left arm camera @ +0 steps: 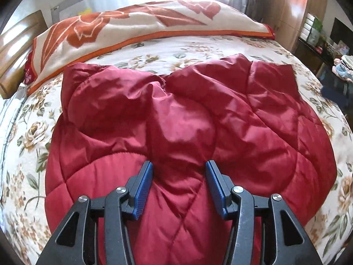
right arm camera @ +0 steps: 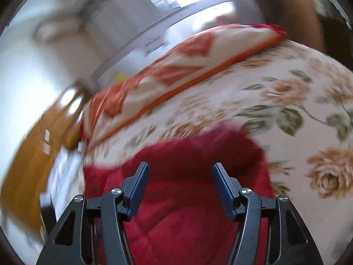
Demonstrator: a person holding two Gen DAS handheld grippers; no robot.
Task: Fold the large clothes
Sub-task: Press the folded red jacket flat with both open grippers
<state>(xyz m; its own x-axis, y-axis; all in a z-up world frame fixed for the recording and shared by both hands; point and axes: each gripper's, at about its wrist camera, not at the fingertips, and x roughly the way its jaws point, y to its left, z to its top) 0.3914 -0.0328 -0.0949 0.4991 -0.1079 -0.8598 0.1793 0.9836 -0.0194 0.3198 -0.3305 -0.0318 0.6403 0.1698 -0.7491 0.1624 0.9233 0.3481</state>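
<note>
Red quilted coat point(left arm camera: 187, 119) on floral bedspread point(left arm camera: 28, 132); left claw point(left arm camera: 179, 165), right claw point(right arm camera: 181, 167) angled down, both half-open, empty

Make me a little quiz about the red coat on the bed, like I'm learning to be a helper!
1. True or false: the left gripper is pinching the red coat.
2. What lies on the floral bedspread beyond the coat? A) a blue towel B) an orange-patterned blanket C) a pile of books
3. Fill in: the right gripper has its jaws ____.

Key:
1. False. Its jaws stand apart above the coat, gripping nothing.
2. B, the orange-patterned blanket, near the headboard.
3. Open, with the coat below them; that view is blurred.
</note>
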